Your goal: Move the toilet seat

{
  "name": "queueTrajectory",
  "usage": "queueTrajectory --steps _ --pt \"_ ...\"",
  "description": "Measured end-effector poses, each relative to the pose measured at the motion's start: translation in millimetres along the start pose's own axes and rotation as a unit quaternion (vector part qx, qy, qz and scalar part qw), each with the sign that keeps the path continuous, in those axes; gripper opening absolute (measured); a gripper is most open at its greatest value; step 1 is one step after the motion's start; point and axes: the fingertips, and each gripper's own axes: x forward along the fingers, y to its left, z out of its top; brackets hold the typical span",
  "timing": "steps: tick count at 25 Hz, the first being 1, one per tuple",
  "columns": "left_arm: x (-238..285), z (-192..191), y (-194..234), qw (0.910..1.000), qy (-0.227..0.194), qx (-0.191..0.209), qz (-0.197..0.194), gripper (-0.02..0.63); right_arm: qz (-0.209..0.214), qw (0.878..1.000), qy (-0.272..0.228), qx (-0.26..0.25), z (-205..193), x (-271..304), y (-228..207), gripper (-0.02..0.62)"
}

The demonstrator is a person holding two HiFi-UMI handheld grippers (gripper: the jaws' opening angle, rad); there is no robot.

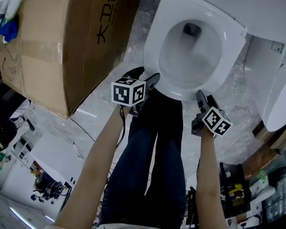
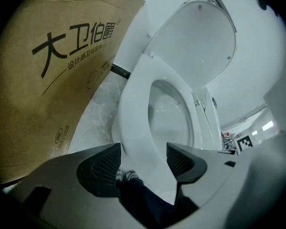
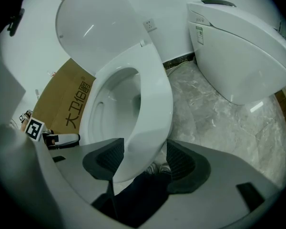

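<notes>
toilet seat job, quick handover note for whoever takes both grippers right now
left gripper: open, at the front left of the toilet seat, rim lined up between the jaws, pads not pressing.
right gripper: open, at the seat's front right, rim between the jaws, not clamped.
seat: down on the bowl; lid up.
done: both grippers in position.
left: close on the rim, then move the seat.
</notes>
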Motion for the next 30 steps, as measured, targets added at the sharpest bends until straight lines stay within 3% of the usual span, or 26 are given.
queueTrajectory --steps 11,20,27,30 --pt "6.4 -1.2 1.9 0.9999 0.008 -0.003 -0.007 0.295 0.005 1.0 0.009 0.002 -3.6 10.2 -0.1 0.279" --pt "9.2 -4.8 0.6 0.9997 0.016 0.019 -0.005 0.293 0.008 1.0 -0.005 0.027 3.8 12.0 1.1 0.288" --pt "8.6 -9.4 -2.9 1.0 0.009 0.001 0.0 0.293 0.018 0.999 -0.012 0.045 8.5 7.1 1.3 0.265" --pt "4.1 -14.0 -5.3 0.9998 0.014 0.015 -0.005 0.293 0.023 0.999 -0.008 0.044 8.0 7.0 2.6 0.259"
